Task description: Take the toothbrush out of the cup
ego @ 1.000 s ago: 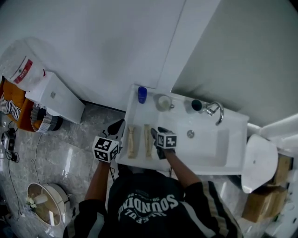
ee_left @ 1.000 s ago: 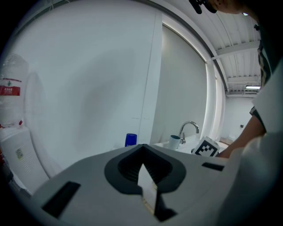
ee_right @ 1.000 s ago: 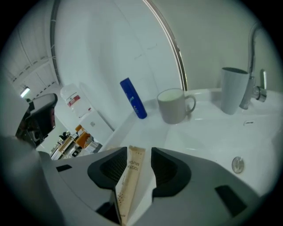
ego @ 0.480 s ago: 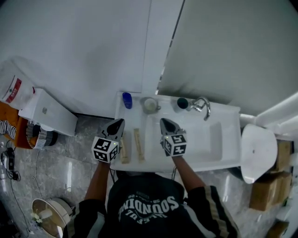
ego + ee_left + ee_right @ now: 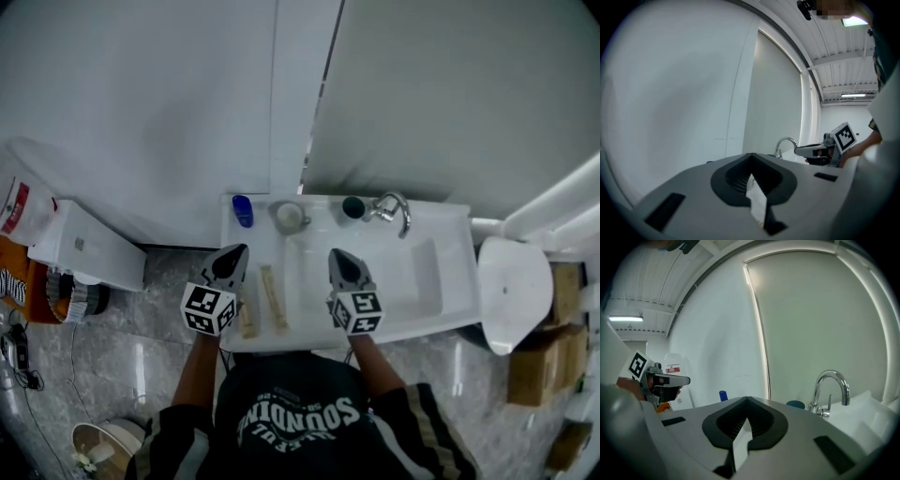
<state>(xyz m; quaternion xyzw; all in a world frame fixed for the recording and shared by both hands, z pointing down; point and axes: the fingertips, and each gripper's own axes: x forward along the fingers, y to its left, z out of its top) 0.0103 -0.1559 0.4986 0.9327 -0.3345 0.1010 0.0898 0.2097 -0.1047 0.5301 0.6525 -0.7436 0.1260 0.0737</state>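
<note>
Right gripper [image 5: 337, 258]: the jaws have just been closing and now meet, with nothing between the ribbed dark pads. Left gripper [image 5: 234, 255]: jaws likewise together and empty. Both hang over the near half of the sink counter [image 5: 262, 246], clear of everything on it. Between them two slim tan sticks lie flat, the right stick [image 5: 274, 298] and the left stick [image 5: 247, 316]. The toothbrush is judged to be one of these, but which one cannot be told. The cup [image 5: 278, 221], round and white, stands at the far edge, and nothing is seen rising from it. On that showing the removal appears done, with little or nothing left. The counter is white, smooth and glossy, with a rectangular basin. At the far edge stand a small blue bottle [image 5: 243, 211], a dark round pot [image 5: 352, 207] and a curved chrome tap [image 5: 398, 208].
</note>
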